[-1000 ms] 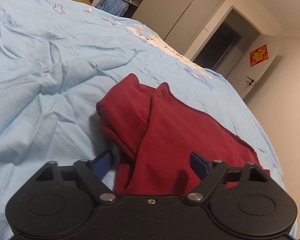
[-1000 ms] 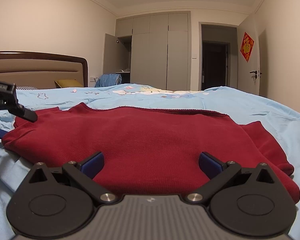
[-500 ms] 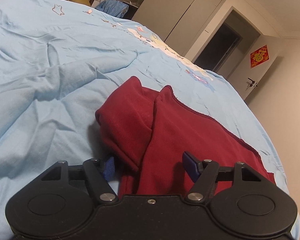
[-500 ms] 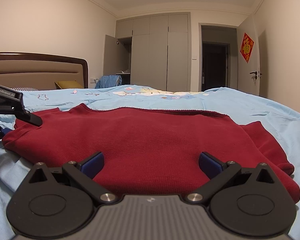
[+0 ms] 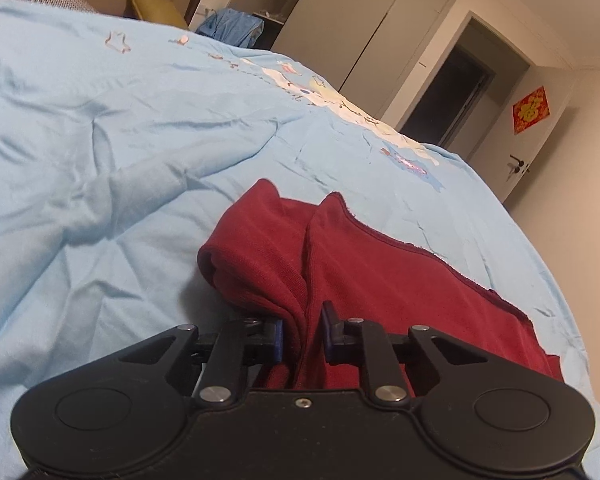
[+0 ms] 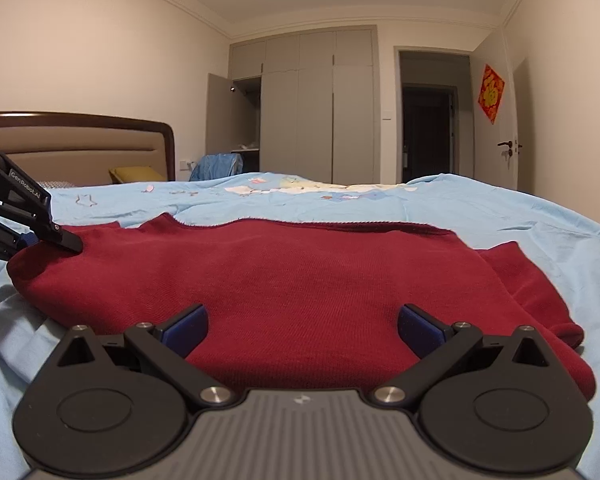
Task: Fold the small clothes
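Observation:
A dark red knit garment (image 6: 292, 280) lies spread on the light blue bedspread (image 6: 540, 220), one sleeve folded in at its right. In the left wrist view the same red garment (image 5: 400, 280) shows a folded sleeve edge, and my left gripper (image 5: 303, 334) is shut on that bunched edge between its blue pads. From the right wrist view the left gripper (image 6: 40, 236) sits at the garment's left end. My right gripper (image 6: 302, 330) stands open over the garment's near hem, its blue pads wide apart.
The wrinkled bedspread (image 5: 100, 152) stretches left and beyond. A padded headboard (image 6: 80, 152) and yellow pillow (image 6: 136, 174) are at the far left. Grey wardrobes (image 6: 308, 108), a dark doorway (image 6: 426, 132) and a door with a red decoration (image 6: 490, 94) stand beyond the bed.
My left gripper's fingers have shut from wide open onto the folded sleeve edge of the red garment. The right gripper has stayed still and open.

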